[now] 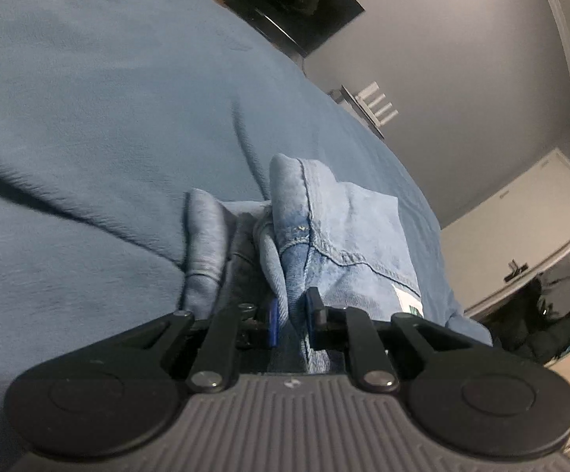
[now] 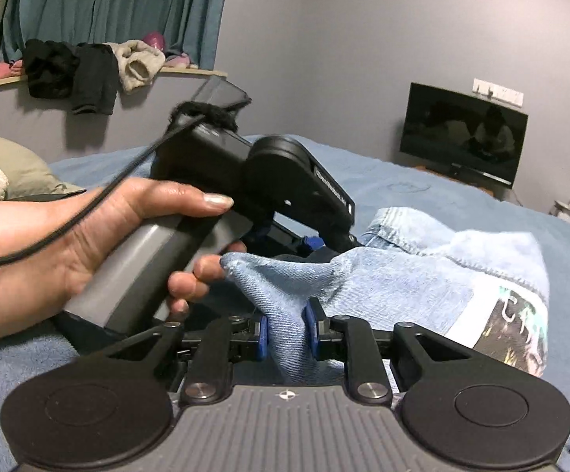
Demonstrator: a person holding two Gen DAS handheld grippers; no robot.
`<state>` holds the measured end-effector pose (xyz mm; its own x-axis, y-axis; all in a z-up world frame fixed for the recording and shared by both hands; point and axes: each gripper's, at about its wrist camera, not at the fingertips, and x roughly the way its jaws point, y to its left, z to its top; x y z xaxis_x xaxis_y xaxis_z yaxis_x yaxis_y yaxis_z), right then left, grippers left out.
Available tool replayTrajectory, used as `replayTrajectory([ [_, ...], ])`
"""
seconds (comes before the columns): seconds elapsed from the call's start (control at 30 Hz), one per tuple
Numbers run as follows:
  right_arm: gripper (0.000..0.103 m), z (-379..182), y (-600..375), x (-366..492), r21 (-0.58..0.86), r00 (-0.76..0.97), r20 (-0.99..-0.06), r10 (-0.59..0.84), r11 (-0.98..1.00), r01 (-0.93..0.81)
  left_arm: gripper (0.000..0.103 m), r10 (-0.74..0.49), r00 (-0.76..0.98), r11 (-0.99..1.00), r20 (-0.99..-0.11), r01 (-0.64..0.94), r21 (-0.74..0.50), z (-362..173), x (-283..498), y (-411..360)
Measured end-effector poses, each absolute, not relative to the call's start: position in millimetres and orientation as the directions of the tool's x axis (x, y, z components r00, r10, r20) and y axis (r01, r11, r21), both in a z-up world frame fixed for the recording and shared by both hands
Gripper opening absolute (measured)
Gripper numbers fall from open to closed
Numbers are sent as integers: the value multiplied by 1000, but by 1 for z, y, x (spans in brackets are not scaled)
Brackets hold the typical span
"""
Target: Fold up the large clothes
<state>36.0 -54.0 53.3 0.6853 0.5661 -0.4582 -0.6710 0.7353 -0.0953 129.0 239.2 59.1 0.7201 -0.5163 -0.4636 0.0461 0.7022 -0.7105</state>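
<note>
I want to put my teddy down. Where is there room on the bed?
Bare blue blanket lies beyond the denim jacket, toward the TV. It is crowded near both grippers, left gripper and right gripper, which pinch the denim.

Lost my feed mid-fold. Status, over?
Left tool shut on jeans. Right tool shut on jeans too. Jeans bunched on blanket. Left hand close beside right tool.

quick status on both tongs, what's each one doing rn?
Left tongs: closed on a fold of the denim jacket, over the blue blanket.
Right tongs: closed on a bunched fold of the same jacket.
</note>
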Motion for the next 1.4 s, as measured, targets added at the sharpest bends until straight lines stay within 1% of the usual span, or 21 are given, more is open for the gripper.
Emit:
replayTrajectory([
  [0.07, 22, 48, -46, 35, -89, 671, -471, 573, 726, -682, 9, -503, 724, 706, -471, 29, -708, 57, 125, 242],
  [0.13, 22, 42, -42, 31, -88, 660, -478, 580, 716, -693, 9, -458, 757, 739, -465, 34, -673, 70, 116, 239],
  [0.17, 22, 39, -41, 28, -86, 655, -479, 584, 711, -697, 9, -438, 778, 749, -450, 40, -661, 74, 116, 239],
  [0.27, 22, 31, -44, 21, -93, 644, -482, 595, 696, -712, 9, -421, 831, 760, -364, 104, -641, 91, 109, 230],
  [0.33, 22, 29, -48, 19, -88, 630, -486, 606, 683, -725, 9, -404, 844, 799, -354, 137, -585, 102, 110, 215],
  [0.37, 22, 30, -48, 22, -82, 622, -489, 612, 678, -731, 9, -399, 844, 822, -358, 155, -548, 105, 112, 205],
  [0.47, 22, 35, -54, 28, -70, 606, -490, 627, 664, -744, 9, -369, 833, 878, -412, 166, -449, 107, 124, 176],
  [0.57, 22, 36, -61, 32, -42, 579, -498, 646, 649, -760, 9, -271, 814, 936, -514, 99, -337, 91, 136, 157],
  [0.63, 25, 41, -70, 36, -16, 563, -503, 656, 645, -764, 9, -263, 803, 938, -535, 84, -335, 78, 141, 160],
  [0.67, 27, 45, -77, 37, 3, 555, -501, 663, 643, -765, 8, -254, 802, 941, -540, 76, -329, 76, 141, 162],
  [0.73, 41, 53, -95, 43, 53, 545, -481, 687, 643, -764, 8, -261, 799, 939, -542, 80, -334, 75, 142, 164],
  [0.77, 54, 58, -107, 44, 85, 537, -458, 708, 636, -767, 8, -262, 798, 939, -543, 81, -333, 74, 143, 164],
  [0.8, 63, 63, -121, 46, 104, 552, -430, 714, 647, -756, 8, -258, 798, 942, -545, 83, -324, 74, 143, 164],
  [0.9, 61, 81, -159, 64, 153, 617, -364, 698, 698, -700, 8, -254, 798, 945, -547, 83, -318, 71, 145, 161],
  [1.0, 61, 97, -184, 101, 156, 721, -335, 607, 790, -593, 8, -252, 800, 945, -544, 81, -318, 70, 144, 162],
  [1.07, 59, 100, -187, 135, 142, 761, -350, 546, 834, -533, 8, -246, 803, 948, -543, 81, -309, 71, 140, 163],
  [1.13, 54, 95, -183, 169, 110, 779, -378, 500, 860, -498, 8, -238, 805, 951, -543, 79, -300, 73, 140, 160],
  [1.2, 44, 83, -170, 201, 41, 776, -428, 463, 868, -495, 8, -232, 808, 955, -542, 81, -287, 72, 140, 158],
  [1.23, 43, 75, -163, 214, 16, 771, -454, 447, 869, -494, 8, -225, 808, 958, -544, 81, -277, 71, 140, 157],
  [1.3, 43, 58, -152, 235, -28, 774, -474, 419, 872, -489, 8, -218, 806, 961, -550, 81, -264, 68, 143, 155],
  [1.4, 42, 41, -149, 263, -27, 767, -507, 393, 882, -470, 7, -224, 802, 960, -554, 84, -267, 65, 148, 153],
])
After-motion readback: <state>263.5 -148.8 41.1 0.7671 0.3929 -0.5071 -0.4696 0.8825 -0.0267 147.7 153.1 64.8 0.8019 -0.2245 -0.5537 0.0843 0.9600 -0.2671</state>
